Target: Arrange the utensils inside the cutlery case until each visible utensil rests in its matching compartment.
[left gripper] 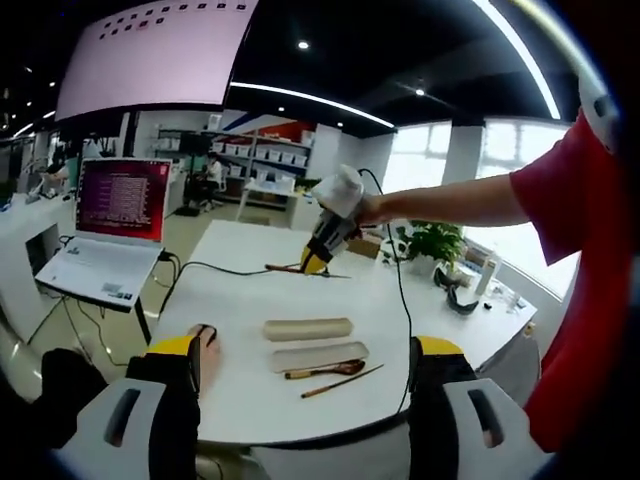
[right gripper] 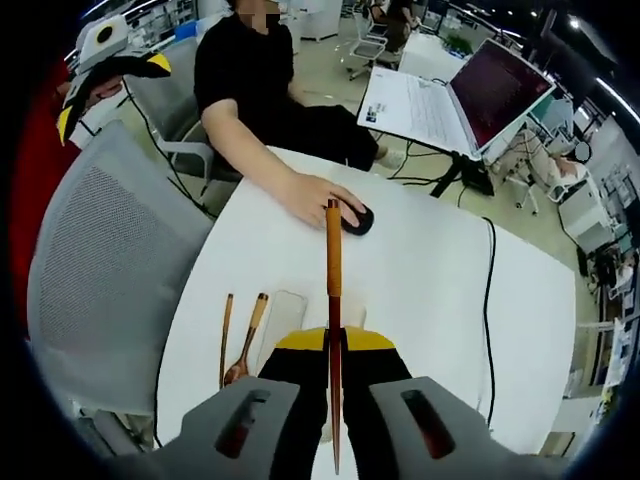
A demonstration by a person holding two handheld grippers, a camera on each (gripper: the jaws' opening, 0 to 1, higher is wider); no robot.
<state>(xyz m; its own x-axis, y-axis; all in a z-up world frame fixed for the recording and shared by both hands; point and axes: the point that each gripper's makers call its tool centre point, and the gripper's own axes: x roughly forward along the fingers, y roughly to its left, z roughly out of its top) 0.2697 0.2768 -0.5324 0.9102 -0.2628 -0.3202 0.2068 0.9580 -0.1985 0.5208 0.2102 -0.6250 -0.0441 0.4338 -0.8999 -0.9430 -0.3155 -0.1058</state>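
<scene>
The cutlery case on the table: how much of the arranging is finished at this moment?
Done: nothing looks placed; the open cutlery case looks empty. In hand: the right gripper is shut on one chopstick, lifted above the table. Left: that chopstick, the spoon and the second chopstick, both on the table beside the case. The left gripper is open.

Long tan case tray (left gripper: 318, 356) lies flat on white table, open side up. Tan lid (left gripper: 308, 328) lies just behind it, apart. Wooden spoon (left gripper: 325, 370) rests along tray's near edge, bowl end to right. One brown chopstick (left gripper: 342, 381) lies on table just beside spoon, tilted. Other chopstick (right gripper: 333, 330) is up in air, pinched between jaws of right gripper (right gripper: 335, 342), pointing away, long and thin, orange-brown.
</scene>
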